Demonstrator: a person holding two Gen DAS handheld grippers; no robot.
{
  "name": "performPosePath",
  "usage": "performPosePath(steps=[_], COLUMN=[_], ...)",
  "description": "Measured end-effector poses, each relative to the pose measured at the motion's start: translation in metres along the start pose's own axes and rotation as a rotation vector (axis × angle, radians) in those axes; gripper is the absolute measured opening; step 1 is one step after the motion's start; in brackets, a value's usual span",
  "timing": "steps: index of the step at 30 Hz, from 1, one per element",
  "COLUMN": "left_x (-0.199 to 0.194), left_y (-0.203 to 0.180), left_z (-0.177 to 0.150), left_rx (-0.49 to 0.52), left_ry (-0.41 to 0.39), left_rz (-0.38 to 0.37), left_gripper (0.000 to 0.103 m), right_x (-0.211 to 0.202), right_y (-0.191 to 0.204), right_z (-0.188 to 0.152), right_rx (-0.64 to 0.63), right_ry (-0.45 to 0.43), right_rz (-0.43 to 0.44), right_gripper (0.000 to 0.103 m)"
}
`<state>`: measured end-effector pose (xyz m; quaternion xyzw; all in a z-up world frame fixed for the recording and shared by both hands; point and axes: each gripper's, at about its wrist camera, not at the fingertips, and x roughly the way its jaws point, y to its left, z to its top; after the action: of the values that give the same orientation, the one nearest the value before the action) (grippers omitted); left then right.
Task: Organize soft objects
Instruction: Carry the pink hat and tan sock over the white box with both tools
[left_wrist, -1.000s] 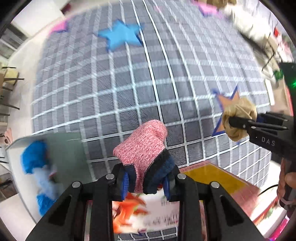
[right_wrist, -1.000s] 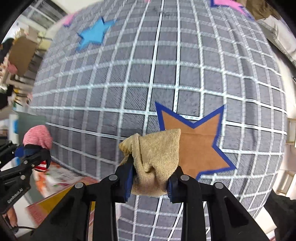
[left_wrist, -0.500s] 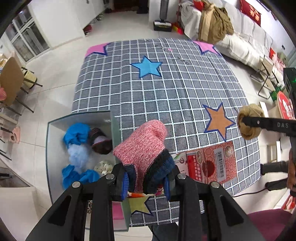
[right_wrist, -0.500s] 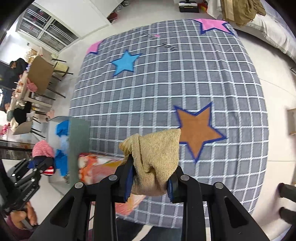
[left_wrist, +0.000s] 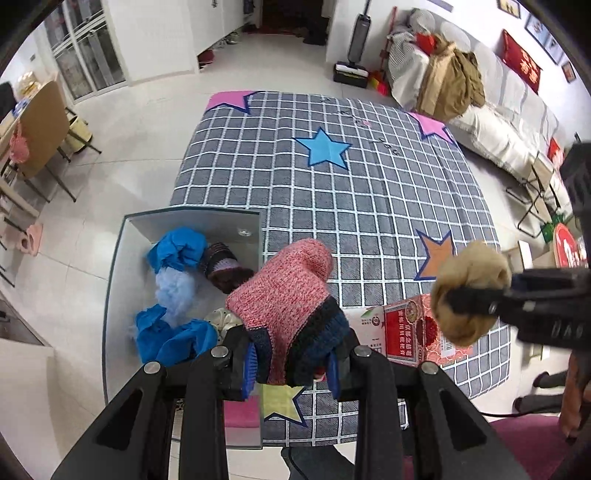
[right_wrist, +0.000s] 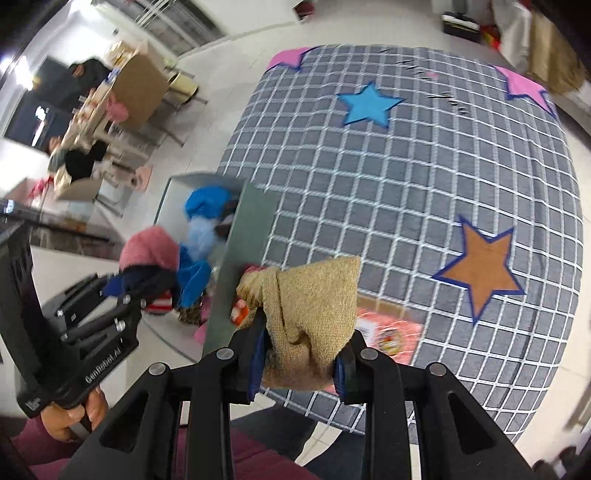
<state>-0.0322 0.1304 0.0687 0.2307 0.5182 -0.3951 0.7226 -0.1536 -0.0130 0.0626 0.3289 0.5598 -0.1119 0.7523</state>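
Currently we list the following: our left tool (left_wrist: 291, 363), pressed onto a pink knitted sock with a dark blue cuff (left_wrist: 284, 295), held in the air above the near right corner of a grey open bin (left_wrist: 122, 266); our right tool (right_wrist: 301, 360), pinching a tan knitted sock (right_wrist: 310, 325), raised above the near edge of the grey checked rug (right_wrist: 406, 177). Bin contents, as far as we can see: blue fabric pieces (left_wrist: 177, 249), a pale blue fluffy item (left_wrist: 173, 291), a dark striped knit item (left_wrist: 221, 264), a small spotted white item (left_wrist: 221, 317). On the rug just beside the bin lies a red printed carton (left_wrist: 410, 334). Rug markings include a blue star (left_wrist: 323, 147), an orange star (right_wrist: 484, 264) and pink stars at the far corners. A sofa with heaped clothing (left_wrist: 450, 88) stands beyond the rug.
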Motion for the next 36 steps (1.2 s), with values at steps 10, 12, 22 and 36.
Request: performPosePath(steps=[10,12,22,36], left_x=[-0.009,-0.011,-0.010,-0.009], left_y=[0.036,0.042,0.059,0.084], left_z=[-0.018,-0.022,-0.036,-0.049], left_rx=[-0.114,-0.137,-0.216,-0.295], left_ry=[-0.016,-0.017,-0.009,-0.002], left_rz=[0.020,0.024,0.016,0.002], left_gripper=[0.032,0.032,0.032,0.032], right_x=[0.014,0.018,0.027,0.038], right_y=[0.039,0.046,0.064,0.080], right_z=[0.000,-0.001,-0.005,-0.007], right_rx=[-0.117,-0.134,-0.202,-0.242], right_ry=[0.037,0.051,0.077,0.111], right_rz=[-0.028,-0.028,-0.051,-0.068], right_gripper=[0.031,0.031,0.031,0.031])
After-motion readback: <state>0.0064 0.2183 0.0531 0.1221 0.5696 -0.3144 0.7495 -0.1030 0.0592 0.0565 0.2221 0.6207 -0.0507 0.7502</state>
